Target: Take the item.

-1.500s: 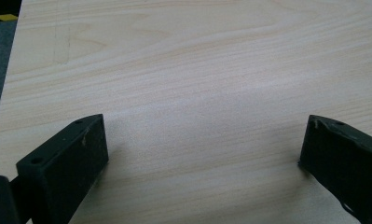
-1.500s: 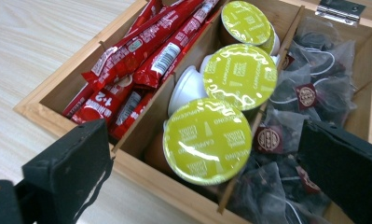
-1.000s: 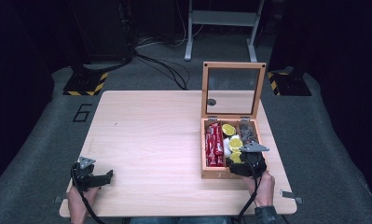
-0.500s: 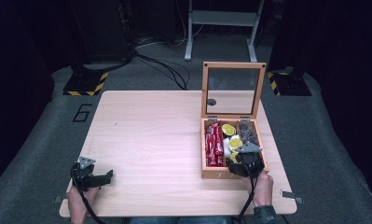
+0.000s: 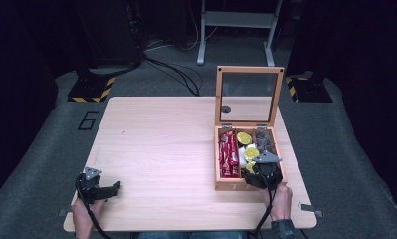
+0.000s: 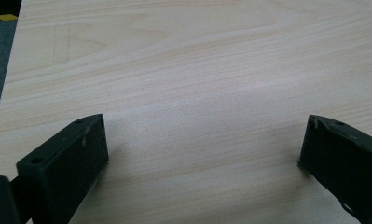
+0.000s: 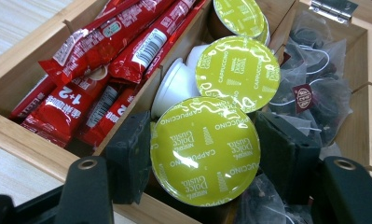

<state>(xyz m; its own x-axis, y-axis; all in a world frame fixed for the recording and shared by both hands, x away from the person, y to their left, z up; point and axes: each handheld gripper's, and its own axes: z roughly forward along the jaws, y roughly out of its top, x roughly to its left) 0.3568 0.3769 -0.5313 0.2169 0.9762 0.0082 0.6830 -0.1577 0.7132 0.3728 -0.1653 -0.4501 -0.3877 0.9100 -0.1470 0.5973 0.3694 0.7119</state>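
— Where's the capsule?
— The nearest green-lidded capsule (image 7: 204, 150) sits in the wooden box's (image 5: 225, 186) middle compartment, at the table's (image 5: 156, 149) right edge. Your right gripper (image 7: 207, 154) brackets it, jaws touching or nearly so.
— Lifted?
— Not yet, I'd judge. Your left gripper (image 6: 202, 140) hangs wide open, empty, over the near-left corner.

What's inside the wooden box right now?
The wooden box holds red sachets in one compartment, green-lidded capsules in the middle and tea bags in another. The right gripper straddles the nearest capsule. What lies beneath is hidden.
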